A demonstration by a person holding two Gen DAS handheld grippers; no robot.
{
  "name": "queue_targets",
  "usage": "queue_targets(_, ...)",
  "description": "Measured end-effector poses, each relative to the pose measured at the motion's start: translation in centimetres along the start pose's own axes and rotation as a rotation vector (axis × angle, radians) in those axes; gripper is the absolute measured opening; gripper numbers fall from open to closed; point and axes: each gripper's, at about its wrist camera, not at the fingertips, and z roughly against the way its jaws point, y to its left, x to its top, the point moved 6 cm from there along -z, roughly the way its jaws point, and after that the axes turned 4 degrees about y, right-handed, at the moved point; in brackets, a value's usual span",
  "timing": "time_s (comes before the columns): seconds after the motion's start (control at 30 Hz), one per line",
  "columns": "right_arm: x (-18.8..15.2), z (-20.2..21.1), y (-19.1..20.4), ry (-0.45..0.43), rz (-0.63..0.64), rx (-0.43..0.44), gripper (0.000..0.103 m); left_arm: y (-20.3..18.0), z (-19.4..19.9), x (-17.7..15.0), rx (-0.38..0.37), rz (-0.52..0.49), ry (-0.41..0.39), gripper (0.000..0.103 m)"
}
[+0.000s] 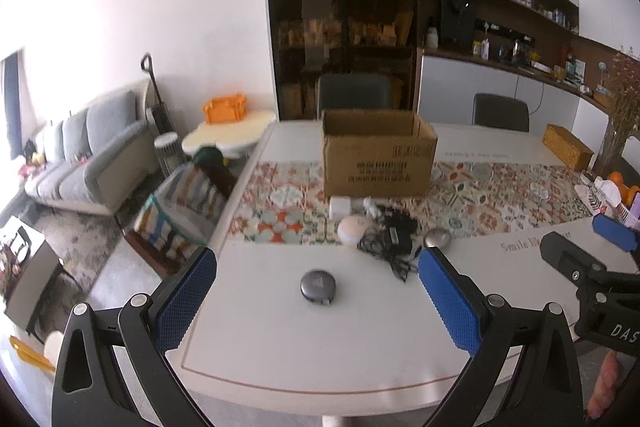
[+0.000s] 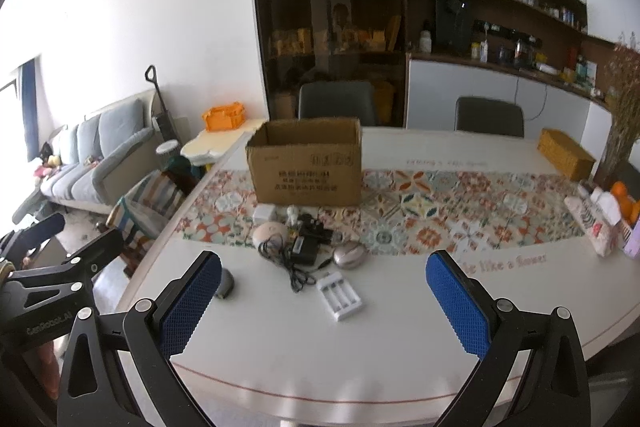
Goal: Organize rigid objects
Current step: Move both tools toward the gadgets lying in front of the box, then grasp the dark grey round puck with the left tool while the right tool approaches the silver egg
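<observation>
An open cardboard box [image 1: 378,155] [image 2: 306,165] stands on the patterned runner. In front of it lie a white adapter [image 1: 340,207] [image 2: 265,214], a pale round lamp [image 1: 352,231] [image 2: 270,233], a black charger with tangled cable [image 1: 394,239] [image 2: 304,249] and a silver oval case [image 1: 437,238] [image 2: 349,255]. A grey round device [image 1: 318,286] [image 2: 224,283] lies nearer, straight ahead of my left gripper [image 1: 316,297], which is open and holds nothing. A white battery charger [image 2: 339,297] lies ahead of my right gripper [image 2: 324,301], also open with nothing in it.
The white table [image 1: 320,355] [image 2: 380,347] has a rounded front edge. At the far right stand a wicker box [image 1: 566,147] [image 2: 564,153], dried flowers [image 2: 624,115] and a basket with oranges [image 2: 622,203]. Two dark chairs [image 2: 338,105] face the far side. A sofa [image 1: 80,155] sits left.
</observation>
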Motion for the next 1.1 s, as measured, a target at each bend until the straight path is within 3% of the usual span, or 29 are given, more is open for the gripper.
queue_targets(0.23, -2.1, -3.7, 0.7, 0.11, 0.017, 0.007, 0.103, 0.7, -3.7, -2.0, 0.006, -0.005, 0.085, 0.103)
queue_targets(0.33, -3.4, -5.3, 0.9, 0.201, 0.044, -0.007, 0.103, 0.7, -5.3, -2.9, -0.03, 0.013, 0.152, 0.103)
queue_targets(1.1, -6.1, -19.6, 1.6, 0.456, 0.064, -0.102, 0.102, 0.9, -21.1, -4.7, -0.086, -0.094, 0.357, 0.102)
